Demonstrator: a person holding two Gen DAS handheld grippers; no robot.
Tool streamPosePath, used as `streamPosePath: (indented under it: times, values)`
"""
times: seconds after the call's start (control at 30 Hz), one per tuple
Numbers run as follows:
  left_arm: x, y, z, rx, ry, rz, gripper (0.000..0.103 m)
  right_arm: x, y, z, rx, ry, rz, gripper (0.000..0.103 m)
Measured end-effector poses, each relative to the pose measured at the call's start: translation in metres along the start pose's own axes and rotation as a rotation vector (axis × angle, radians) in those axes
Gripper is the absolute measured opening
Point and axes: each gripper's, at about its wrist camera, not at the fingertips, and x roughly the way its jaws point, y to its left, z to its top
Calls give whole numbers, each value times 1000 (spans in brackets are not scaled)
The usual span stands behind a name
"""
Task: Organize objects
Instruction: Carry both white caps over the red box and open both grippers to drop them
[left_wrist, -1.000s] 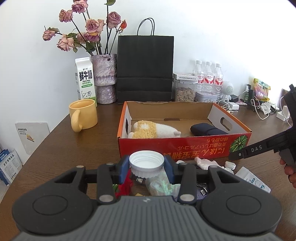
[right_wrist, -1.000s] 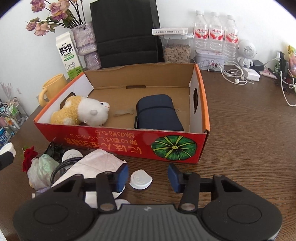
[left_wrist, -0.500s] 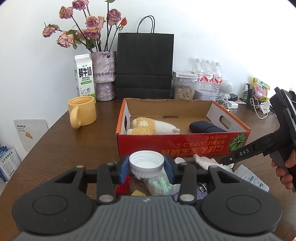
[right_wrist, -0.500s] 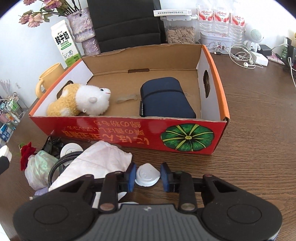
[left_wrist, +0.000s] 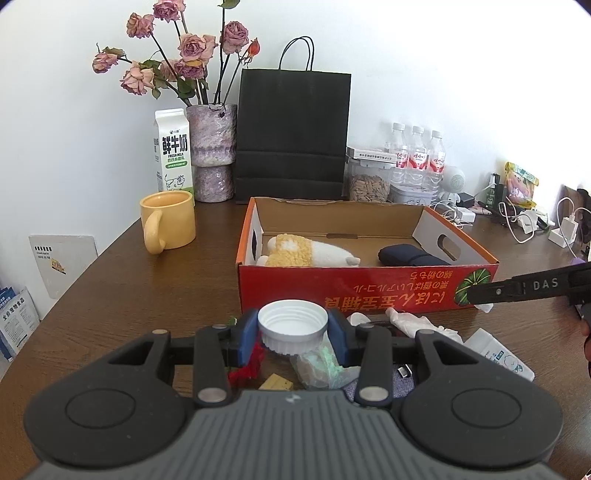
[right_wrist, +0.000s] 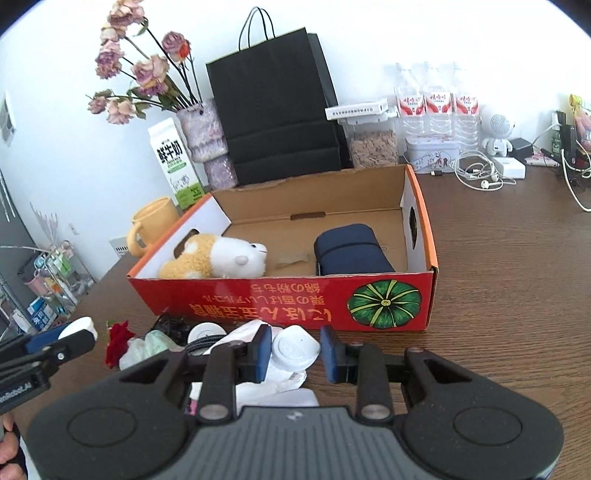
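My left gripper (left_wrist: 292, 332) is shut on a white screw cap (left_wrist: 291, 317), held above a heap of small items. The right gripper (right_wrist: 295, 354) is shut on a small white round lid (right_wrist: 293, 345), lifted just in front of the red cardboard box (right_wrist: 280, 299). Inside the box lie a yellow-and-white plush toy (right_wrist: 218, 258) and a dark blue pouch (right_wrist: 351, 254). In the left wrist view the box (left_wrist: 369, 291) stands straight ahead, with one right-gripper finger (left_wrist: 517, 286) reaching in from the right edge.
The heap before the box holds a red fabric rose (right_wrist: 118, 338), a crumpled plastic bag (right_wrist: 147, 345), white tissue (right_wrist: 243, 336) and a tube (left_wrist: 498, 354). A yellow mug (left_wrist: 168, 225), milk carton (left_wrist: 173, 151), vase, black paper bag (left_wrist: 293, 136), bottles and cables line the back.
The right gripper's jaws closed on the white round lid and lifted it, its view tilting up toward the box. The left gripper kept still with the cap.
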Motion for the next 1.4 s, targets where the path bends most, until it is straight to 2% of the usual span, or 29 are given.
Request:
streamPosePath:
  times: [0.3,0.53,0.73,0.97,1.4]
  values:
    - [-9,-5,-5,-6,-24,-8,41,-52,18,-33,-22,-183,38,27]
    - [-13,-10,-10,-17,-34,-20,41,-67,35,-54,-75,-264,26,27]
    - [-15,-20,-7,-8,-51,-42,41,-69,46,-59,-131,-300,5,27]
    - [-8,-30,8,2,-74,-44,41,-61,53,-47,-191,-332,-34,27]
    - [21,-42,55,35,-131,6,41,-27,62,7,-291,-353,-105,27]
